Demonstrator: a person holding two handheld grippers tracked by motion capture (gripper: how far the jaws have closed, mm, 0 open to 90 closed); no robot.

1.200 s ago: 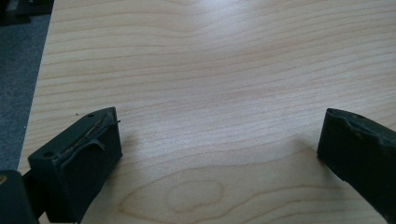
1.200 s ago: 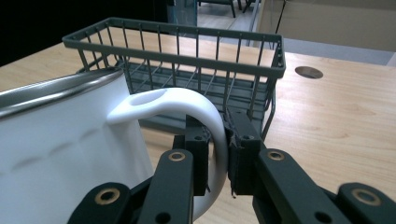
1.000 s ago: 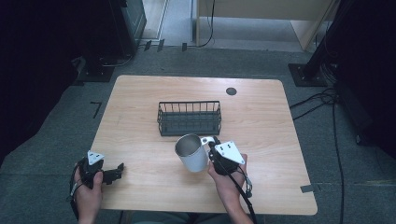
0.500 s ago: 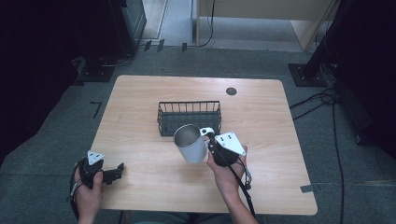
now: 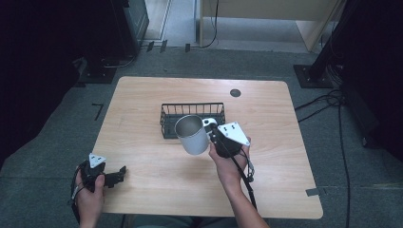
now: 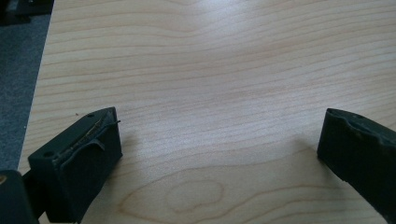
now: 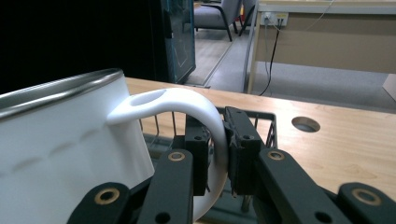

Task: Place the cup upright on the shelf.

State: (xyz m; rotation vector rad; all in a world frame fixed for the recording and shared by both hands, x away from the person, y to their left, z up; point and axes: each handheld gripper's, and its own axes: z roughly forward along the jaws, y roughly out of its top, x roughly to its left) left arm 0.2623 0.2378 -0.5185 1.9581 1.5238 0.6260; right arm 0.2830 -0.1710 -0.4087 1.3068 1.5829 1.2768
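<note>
Right gripper (image 5: 212,130) fingers (image 7: 239,149) pinch the white mug (image 5: 191,135) by its handle (image 7: 187,107), mug hanging at 9 o'clock of them. The wire basket (image 5: 192,114) sits just behind, 12 o'clock. Left gripper (image 5: 114,176) fingers spread over bare surface (image 5: 157,175), well apart.

White enamel mug with a metal rim (image 5: 192,135), empty, tilted, held aloft by its handle over the bench's (image 5: 142,99) middle, just before the black wire basket (image 5: 192,110)

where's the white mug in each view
High view: the mug is at centre, just in front of the wire basket.
Left gripper view: not in it.
Right gripper view: the mug is at left, its handle in the tongs.
Shared landmark: the basket.
</note>
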